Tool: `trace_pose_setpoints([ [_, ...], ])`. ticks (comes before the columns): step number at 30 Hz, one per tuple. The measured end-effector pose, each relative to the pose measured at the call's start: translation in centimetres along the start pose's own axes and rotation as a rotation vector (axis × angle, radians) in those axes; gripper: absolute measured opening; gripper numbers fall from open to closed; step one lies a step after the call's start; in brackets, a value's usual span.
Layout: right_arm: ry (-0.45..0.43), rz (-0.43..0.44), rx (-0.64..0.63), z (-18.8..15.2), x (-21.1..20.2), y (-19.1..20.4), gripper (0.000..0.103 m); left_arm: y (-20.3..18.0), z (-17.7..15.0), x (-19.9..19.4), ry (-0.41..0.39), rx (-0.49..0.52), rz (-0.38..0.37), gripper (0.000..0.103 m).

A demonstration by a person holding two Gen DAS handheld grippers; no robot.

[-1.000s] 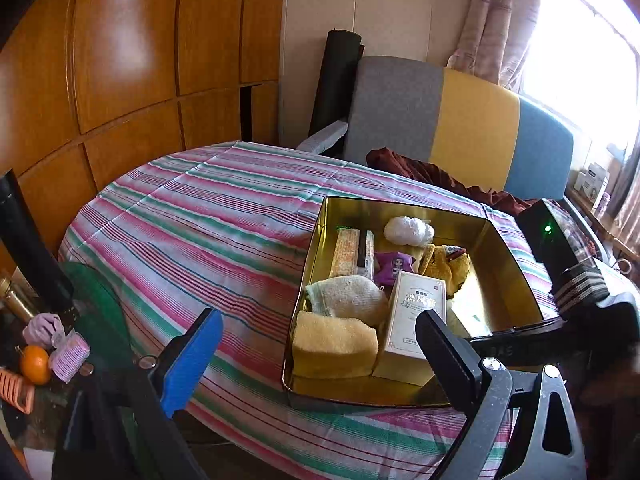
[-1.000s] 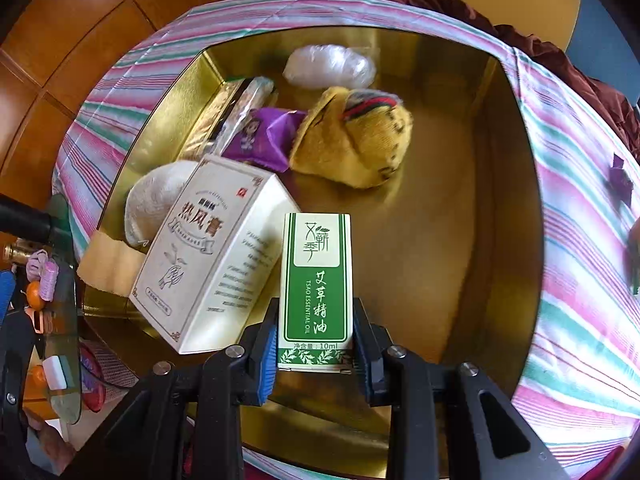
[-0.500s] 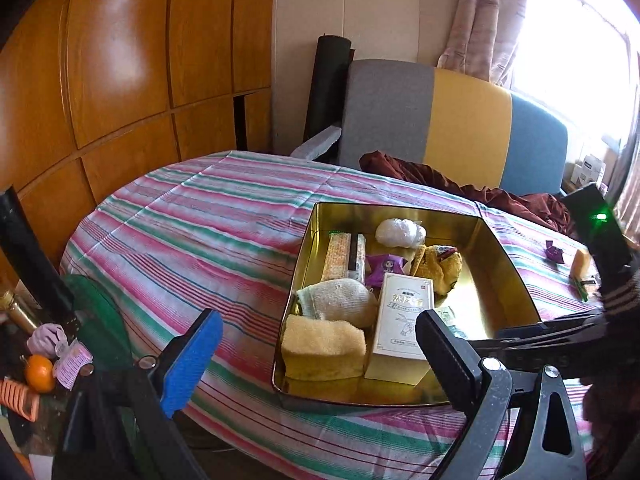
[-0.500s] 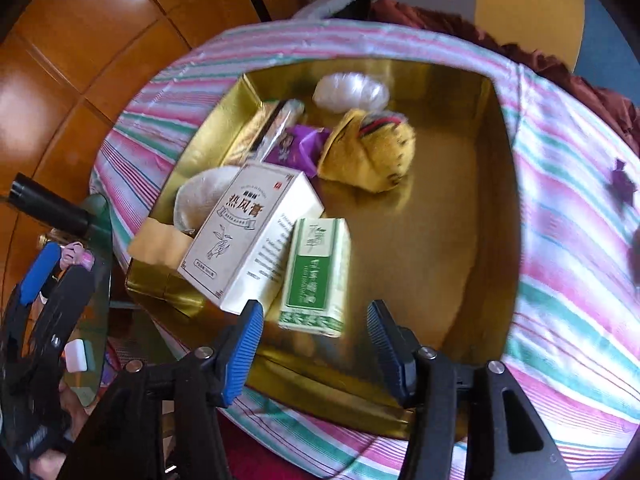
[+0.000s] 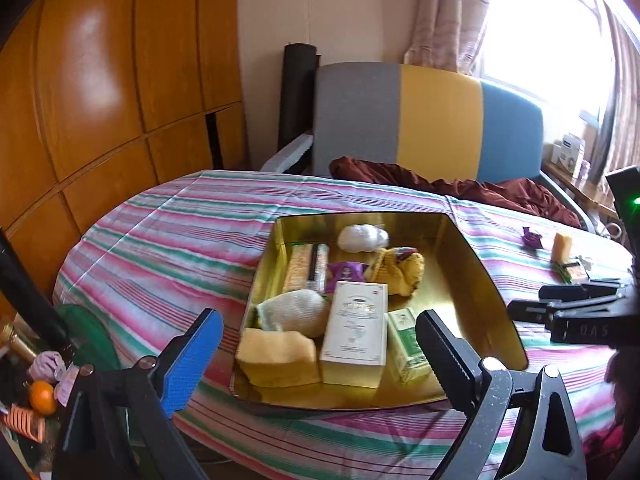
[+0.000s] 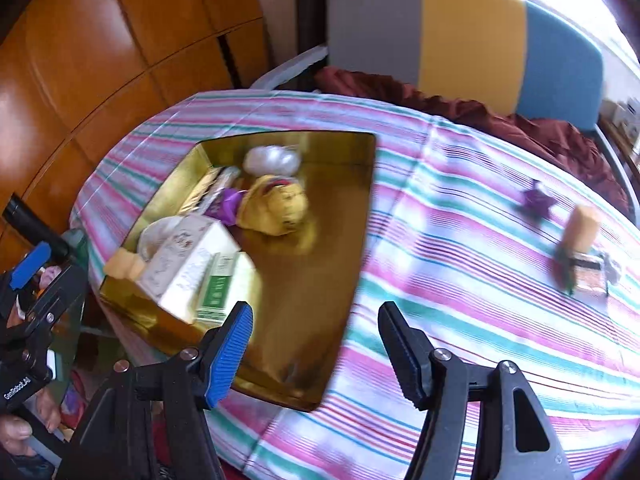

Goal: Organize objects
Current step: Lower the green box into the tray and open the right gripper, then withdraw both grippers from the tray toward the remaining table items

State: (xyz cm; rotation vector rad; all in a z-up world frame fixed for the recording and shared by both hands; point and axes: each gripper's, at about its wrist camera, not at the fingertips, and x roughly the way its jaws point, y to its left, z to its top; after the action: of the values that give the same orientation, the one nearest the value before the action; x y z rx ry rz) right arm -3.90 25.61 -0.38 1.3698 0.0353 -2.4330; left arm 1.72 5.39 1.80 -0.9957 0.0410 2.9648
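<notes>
The gold tin tray (image 5: 480, 280) sits on the striped tablecloth and holds a green box (image 6: 218, 288) lying beside a white box (image 6: 188, 264), a yellow plush (image 6: 276, 208), towels and small packets. My right gripper (image 6: 315, 308) hangs above the tray's near right edge, jaws opening, with nothing between them. My left gripper (image 5: 316, 316) is open and empty in front of the tray. A purple wrapper (image 6: 538, 200), a yellow block (image 6: 582, 226) and a small packet (image 6: 588, 276) lie on the cloth to the right.
A chair with a grey, yellow and blue back (image 5: 432, 120) stands behind the table, with a maroon cloth (image 5: 460, 188) draped on it. Wooden cabinet panels (image 5: 100, 80) fill the left. Low on the left is clutter with an orange (image 5: 42, 398).
The right gripper opened, let go of the green box in the tray, then pulled back up and to the right. The left gripper drew back slightly.
</notes>
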Motion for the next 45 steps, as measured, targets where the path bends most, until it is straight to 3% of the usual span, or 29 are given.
trace_pose_setpoints([
  [13, -0.050, -0.175, 0.113, -0.5, -2.8, -10.4, 0.070, -5.2, 0.7, 0.5, 0.024, 0.097, -0.086, 0.098],
  [24, -0.124, -0.403, 0.231, -0.5, -5.1, -22.4, 0.071, -10.0, 1.4, 1.4, 0.049, 0.184, -0.159, 0.098],
  [29, -0.158, -0.474, 0.356, -2.4, -5.4, -28.1, 0.071, -12.9, 2.2, 2.3, 0.078, 0.214, -0.216, 0.098],
  [35, -0.162, -0.428, 0.601, -4.9, -6.0, -32.9, 0.071, -17.0, 4.0, 4.5, 0.144, 0.206, -0.312, 0.098],
  [41, -0.157, -0.370, 0.677, -5.6, -6.3, -33.9, 0.071, -22.1, 6.2, 8.3, 0.224, 0.210, -0.364, 0.091],
  [45, -0.163, -0.340, 0.709, -5.9, -6.5, -34.2, 0.071, -25.3, 7.2, 11.4, 0.248, 0.231, -0.354, 0.082],
])
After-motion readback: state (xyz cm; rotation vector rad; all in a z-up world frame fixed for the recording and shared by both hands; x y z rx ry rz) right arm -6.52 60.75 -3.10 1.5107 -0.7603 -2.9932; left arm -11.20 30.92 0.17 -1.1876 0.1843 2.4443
